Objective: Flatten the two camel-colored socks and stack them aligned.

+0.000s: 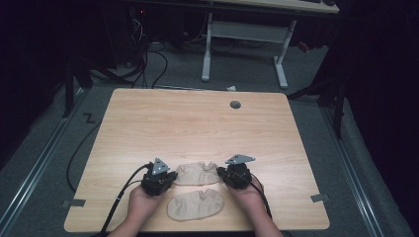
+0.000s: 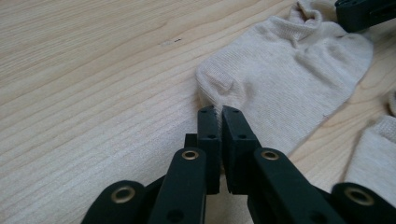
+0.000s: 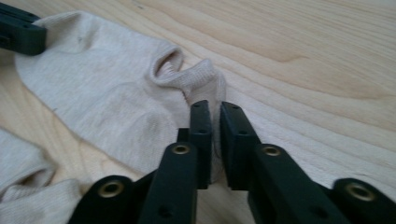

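socks (image 1: 195, 203) on pale wood table (image 1: 197, 123)

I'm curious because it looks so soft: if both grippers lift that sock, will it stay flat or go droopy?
Probably droopy: the far sock is thin knit, already wrinkled at its cuff. The left gripper and right gripper pinch opposite ends, so the middle would likely sag. It looks light and unlikely to slip.

place: lab | cues: cables (image 1: 148, 59), black curtains (image 1: 385, 74), bare test table (image 1: 197, 123)
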`<action>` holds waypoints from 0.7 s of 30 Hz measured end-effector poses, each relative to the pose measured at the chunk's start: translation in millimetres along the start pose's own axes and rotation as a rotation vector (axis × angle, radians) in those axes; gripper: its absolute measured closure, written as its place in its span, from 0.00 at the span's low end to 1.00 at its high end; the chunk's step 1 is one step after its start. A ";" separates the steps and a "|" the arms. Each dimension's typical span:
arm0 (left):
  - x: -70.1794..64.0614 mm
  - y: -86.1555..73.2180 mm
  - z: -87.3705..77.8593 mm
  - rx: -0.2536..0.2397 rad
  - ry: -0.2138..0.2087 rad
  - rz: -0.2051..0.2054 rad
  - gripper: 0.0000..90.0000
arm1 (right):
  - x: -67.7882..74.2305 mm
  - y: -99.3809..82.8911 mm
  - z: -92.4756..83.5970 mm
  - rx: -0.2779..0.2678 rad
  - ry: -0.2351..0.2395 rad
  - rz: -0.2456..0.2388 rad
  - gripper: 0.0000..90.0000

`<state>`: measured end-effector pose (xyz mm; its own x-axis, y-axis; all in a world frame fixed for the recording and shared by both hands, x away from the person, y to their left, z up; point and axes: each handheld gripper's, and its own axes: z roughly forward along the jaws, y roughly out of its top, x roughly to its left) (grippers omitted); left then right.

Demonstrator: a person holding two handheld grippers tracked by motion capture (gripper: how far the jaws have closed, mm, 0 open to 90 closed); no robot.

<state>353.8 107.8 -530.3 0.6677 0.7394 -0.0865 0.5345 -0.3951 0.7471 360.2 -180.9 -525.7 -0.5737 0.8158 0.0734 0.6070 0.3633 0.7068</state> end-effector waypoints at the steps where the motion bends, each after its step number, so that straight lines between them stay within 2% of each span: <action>1: 0.2 0.0 -1.2 -0.006 0.003 0.001 0.96 | 1.5 0.2 -0.4 0.000 -0.008 -0.010 0.96; 3: 0.7 0.7 -4.8 -0.025 0.007 0.000 0.96 | 4.2 1.4 -2.7 -0.010 -0.022 -0.035 0.96; 8: -1.2 4.5 -15.3 -0.060 0.014 0.017 0.96 | 7.6 7.5 -17.5 -0.084 -0.036 -0.047 0.96; 13: -4.4 8.1 -19.2 -0.080 0.021 0.036 0.96 | 7.8 6.7 -25.0 -0.114 -0.052 -0.055 0.96; 21: -7.0 10.7 -27.0 -0.111 0.010 0.027 0.96 | 9.9 6.9 -35.2 -0.149 -0.075 -0.077 0.96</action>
<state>340.9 113.1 -503.9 0.6756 0.7348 -0.0594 0.4551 -0.3524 0.8177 339.4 -186.2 -495.3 -0.5698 0.8211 -0.0336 0.4716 0.3602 0.8049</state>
